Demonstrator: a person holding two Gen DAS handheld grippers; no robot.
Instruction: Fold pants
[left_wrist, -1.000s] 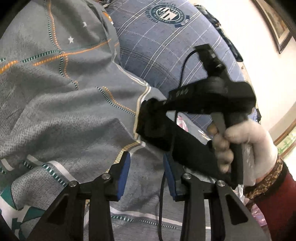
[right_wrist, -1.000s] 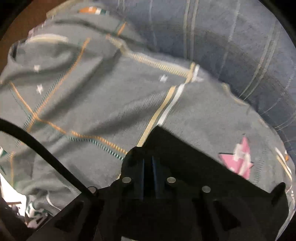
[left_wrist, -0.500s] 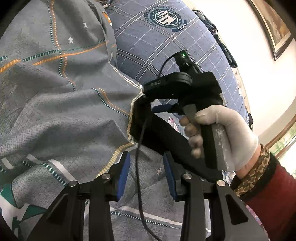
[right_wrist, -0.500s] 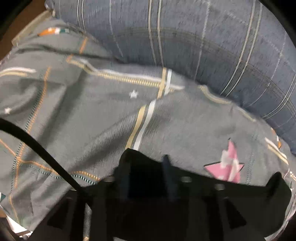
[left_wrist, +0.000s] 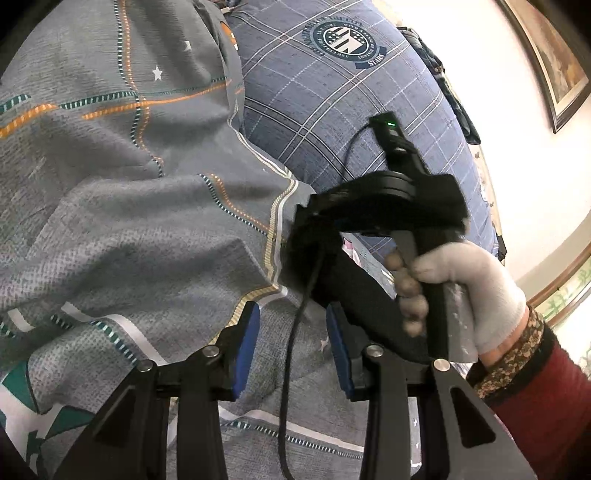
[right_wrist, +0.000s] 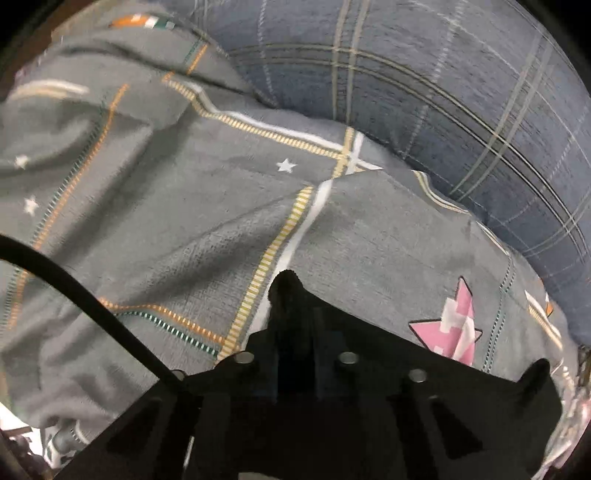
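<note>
Pillow crest reads "STARS"; my right tongs pinch black pants, left tongs spread wide above quilt

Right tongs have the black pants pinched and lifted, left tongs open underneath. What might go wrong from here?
1. The right tongs pinch only a small tip of the black pants, so the fabric may slip out.
2. A black cable hangs between the open left tongs; closing now might clamp it instead of fabric.
3. The pants hang just over the grey bedspread; a low grab could catch both.
</note>
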